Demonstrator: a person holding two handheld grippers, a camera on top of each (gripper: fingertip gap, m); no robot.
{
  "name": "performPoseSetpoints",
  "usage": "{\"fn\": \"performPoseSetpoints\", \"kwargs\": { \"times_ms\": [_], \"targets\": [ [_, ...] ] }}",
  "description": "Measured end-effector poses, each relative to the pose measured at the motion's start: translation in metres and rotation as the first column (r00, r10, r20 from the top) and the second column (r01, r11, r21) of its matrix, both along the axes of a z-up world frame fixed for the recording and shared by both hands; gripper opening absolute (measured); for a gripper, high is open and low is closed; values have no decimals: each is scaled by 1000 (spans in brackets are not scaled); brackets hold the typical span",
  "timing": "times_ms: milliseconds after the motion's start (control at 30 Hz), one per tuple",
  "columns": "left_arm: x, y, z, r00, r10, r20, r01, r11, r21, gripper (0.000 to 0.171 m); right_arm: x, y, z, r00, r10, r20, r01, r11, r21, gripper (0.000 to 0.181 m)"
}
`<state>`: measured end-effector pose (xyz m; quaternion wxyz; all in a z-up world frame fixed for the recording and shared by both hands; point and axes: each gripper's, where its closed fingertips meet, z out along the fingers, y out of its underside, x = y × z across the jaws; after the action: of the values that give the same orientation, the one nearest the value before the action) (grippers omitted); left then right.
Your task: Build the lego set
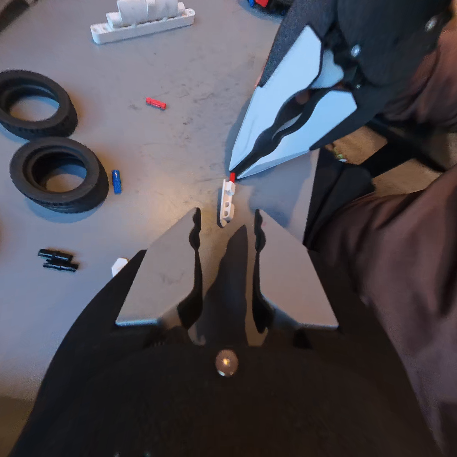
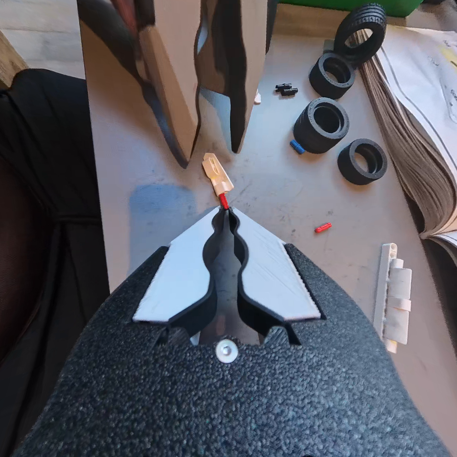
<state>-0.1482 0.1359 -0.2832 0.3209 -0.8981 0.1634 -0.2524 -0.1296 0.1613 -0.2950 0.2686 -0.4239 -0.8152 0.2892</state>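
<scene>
Right gripper point(image 2: 225, 209) pinches a red pin point(image 2: 224, 200) at its fingertips, the pin's far end seated in a small white piece point(image 2: 217, 174) (lying on the grey table point(image 2: 272, 197)). Left gripper point(image 1: 226, 212) hangs spread just beyond, holding nothing.

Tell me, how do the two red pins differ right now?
The held red pin is pinched at the tip of the right tool, with its far end in the small white piece. The loose red pin lies alone on the grey table, touching nothing else. The held one points away from the tool; the loose one lies crosswise. Both are small, red and slim.
</scene>
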Motion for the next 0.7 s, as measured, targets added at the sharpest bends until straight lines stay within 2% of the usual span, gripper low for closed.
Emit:
{"fn": "performPoseSetpoints", "kwargs": {
  "times_ms": [33, 167, 267, 400, 500, 600, 700],
  "targets": [
    [0, 2, -4, 999, -3, -35, 4, 1000, 11, 39, 0, 0, 0, 1000, 0, 8, 0, 1000, -16, 3],
    [7, 5, -10, 998, -37, -57, 38, 999, 18, 9, 0, 1, 0, 999, -4, 33, 6, 998, -64, 4],
    [9, 7, -10, 999, -25, -22, 26, 999, 41, 9, 0, 6, 0, 999, -33, 29, 35, 997, -70, 15],
    [-9, 20, -10, 986, 160, 40, -160, 987, 6, 8, 0, 25, 1, 988, -154, 33, 156, 984, -90, 27],
    [-5, 25, -8, 956, 231, 180, -219, 972, -82, 5, -4, 37, 0, 967, -249, 56, 255, 959, -127, 36],
    [-2, 29, -8, 911, 292, 292, -252, 953, -168, 5, -10, 35, -1, 959, -272, 85, 283, 945, -165, 33],
    [-3, 32, -8, 894, 333, 301, -290, 940, -178, 5, -14, 28, -1, 962, -257, 89, 269, 948, -169, 26]
  ]
}}
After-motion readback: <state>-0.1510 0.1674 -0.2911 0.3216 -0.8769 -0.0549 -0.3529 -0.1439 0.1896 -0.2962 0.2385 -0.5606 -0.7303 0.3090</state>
